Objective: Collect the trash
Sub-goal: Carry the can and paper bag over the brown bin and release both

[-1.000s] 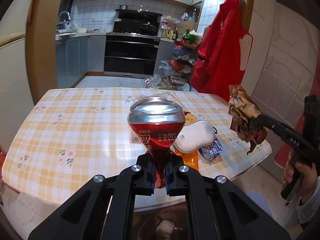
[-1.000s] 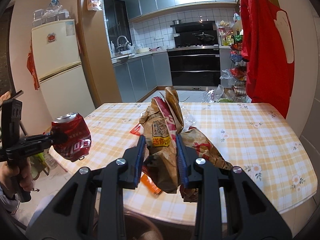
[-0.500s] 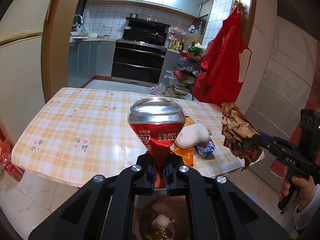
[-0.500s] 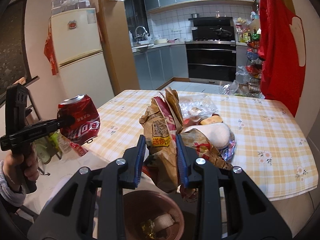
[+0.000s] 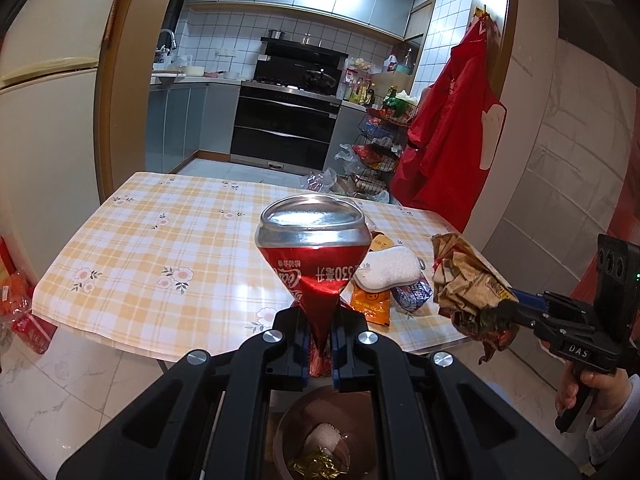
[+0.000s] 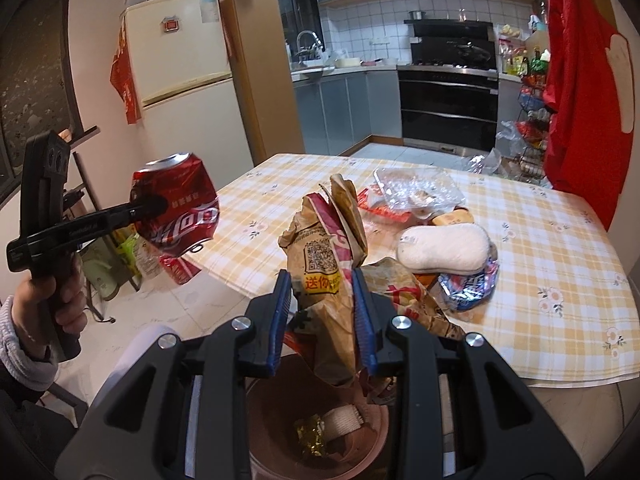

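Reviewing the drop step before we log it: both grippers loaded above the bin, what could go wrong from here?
1. The left gripper pinches only the crushed tip of the red can; the heavy end sticks out, so it may slip or swing early.
2. The crumpled paper bag in the right gripper is wide and floppy; it could catch the rim of the trash bin and hang.
3. Released together, both could collide and spill onto the floor.

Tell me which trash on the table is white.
The sponge-like pad. It lies on top of the blue wrapper and orange packet; the clear plastic tray sits farther back.
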The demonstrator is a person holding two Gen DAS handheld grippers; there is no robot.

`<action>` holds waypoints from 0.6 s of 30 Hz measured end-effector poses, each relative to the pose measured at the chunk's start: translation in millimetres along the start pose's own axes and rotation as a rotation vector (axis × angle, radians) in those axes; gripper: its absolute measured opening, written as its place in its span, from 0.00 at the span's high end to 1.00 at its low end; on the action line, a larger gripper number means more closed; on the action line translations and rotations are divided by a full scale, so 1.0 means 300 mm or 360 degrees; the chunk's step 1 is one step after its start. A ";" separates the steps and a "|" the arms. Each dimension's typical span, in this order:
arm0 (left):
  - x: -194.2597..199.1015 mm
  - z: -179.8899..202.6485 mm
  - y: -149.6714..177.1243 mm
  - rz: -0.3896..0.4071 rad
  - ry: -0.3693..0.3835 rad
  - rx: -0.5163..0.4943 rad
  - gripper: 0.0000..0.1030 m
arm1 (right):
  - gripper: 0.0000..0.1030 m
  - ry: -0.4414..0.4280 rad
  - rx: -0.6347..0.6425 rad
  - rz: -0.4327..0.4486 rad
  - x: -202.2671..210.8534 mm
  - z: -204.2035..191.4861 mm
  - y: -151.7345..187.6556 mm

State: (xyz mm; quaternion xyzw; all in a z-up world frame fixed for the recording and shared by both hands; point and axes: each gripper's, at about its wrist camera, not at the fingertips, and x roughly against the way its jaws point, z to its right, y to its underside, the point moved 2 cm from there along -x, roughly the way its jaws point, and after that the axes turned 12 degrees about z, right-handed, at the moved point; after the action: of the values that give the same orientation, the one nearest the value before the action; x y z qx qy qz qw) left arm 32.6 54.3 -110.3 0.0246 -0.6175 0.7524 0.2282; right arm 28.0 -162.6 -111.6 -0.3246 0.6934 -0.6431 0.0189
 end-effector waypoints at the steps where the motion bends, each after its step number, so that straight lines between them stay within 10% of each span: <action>1: -0.002 0.000 0.000 -0.0002 -0.0001 -0.0002 0.93 | 0.68 -0.0013 0.0003 -0.0007 -0.005 0.002 0.002; 18: -0.039 -0.004 0.013 -0.0050 0.0004 -0.0004 0.93 | 0.52 -0.0109 -0.0029 -0.0094 -0.027 -0.035 0.022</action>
State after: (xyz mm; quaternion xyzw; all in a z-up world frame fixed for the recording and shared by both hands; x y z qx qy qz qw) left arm 41.8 51.4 -117.8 0.0331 -0.6177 0.7479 0.2408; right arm 26.8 -149.7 -119.0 -0.3670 0.6882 -0.6256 0.0206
